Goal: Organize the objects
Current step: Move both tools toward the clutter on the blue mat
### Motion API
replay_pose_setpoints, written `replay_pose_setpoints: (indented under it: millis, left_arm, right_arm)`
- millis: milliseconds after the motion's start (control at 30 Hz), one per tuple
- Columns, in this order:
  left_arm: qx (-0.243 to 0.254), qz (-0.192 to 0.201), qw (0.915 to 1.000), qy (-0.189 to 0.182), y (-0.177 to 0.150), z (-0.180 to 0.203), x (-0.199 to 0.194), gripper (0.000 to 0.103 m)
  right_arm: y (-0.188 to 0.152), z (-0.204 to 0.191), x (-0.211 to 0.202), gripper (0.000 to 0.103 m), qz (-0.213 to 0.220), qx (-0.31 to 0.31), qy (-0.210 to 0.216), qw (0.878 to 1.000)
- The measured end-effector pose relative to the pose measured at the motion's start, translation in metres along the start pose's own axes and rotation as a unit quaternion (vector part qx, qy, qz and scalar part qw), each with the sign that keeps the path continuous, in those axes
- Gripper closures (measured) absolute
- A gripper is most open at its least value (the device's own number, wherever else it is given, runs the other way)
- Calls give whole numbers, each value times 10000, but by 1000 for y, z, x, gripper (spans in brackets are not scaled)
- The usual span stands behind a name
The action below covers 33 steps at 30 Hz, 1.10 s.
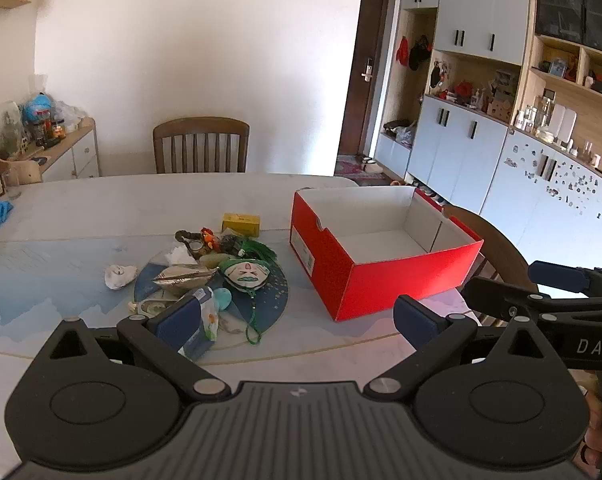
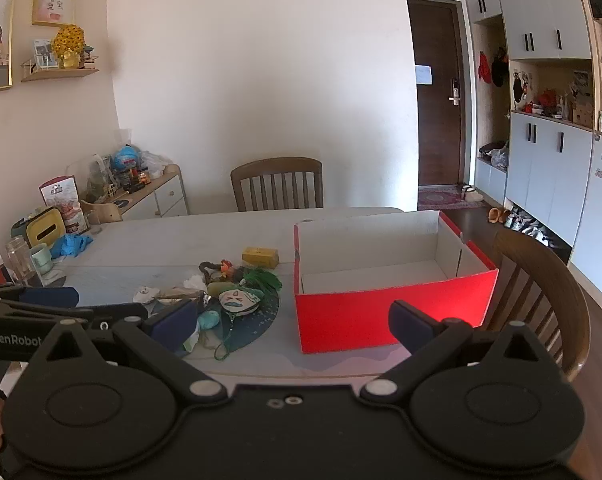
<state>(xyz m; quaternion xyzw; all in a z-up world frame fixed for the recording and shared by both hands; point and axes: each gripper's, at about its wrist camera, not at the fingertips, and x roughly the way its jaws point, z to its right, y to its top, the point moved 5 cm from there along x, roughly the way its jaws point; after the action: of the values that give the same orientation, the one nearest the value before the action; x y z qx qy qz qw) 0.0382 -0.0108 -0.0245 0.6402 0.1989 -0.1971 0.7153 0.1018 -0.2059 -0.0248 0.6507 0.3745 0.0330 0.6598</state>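
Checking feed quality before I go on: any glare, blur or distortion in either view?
Left wrist view: sharp, fisheye bends the cabinets, sunlight brightens the red box. Right wrist view: sharp too, wall edge curved, box front glows, dark corners.

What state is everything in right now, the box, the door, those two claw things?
Red box: open, no lid, nothing inside.
Left gripper: open, holding nothing.
Right gripper: open, holding nothing.
Pile of small items: loose on the table, outside the box.
Door: closed.
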Motion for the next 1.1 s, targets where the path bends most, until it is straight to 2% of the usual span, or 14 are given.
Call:
replay_pose_setpoints:
  millis: [400, 633, 833, 1100]
  left_arm:
    - [-9, 42, 9999, 99, 1, -10, 1, 0]
    - [-102, -77, 9999, 102, 1, -30, 19, 0]
    - [-191, -191, 9996, 44, 4, -54, 38, 0]
    - [88, -443, 9986, 275, -1, -86, 80, 0]
  right_arm:
    - [-2, -9, 11, 1, -72, -96, 176, 9998]
    - [-3, -21, 32, 1, -252, -144, 222, 9993]
    - [2, -34, 62, 2, -402, -242, 232, 9986]
    - [5, -50, 119, 8, -732, -342, 272, 9964]
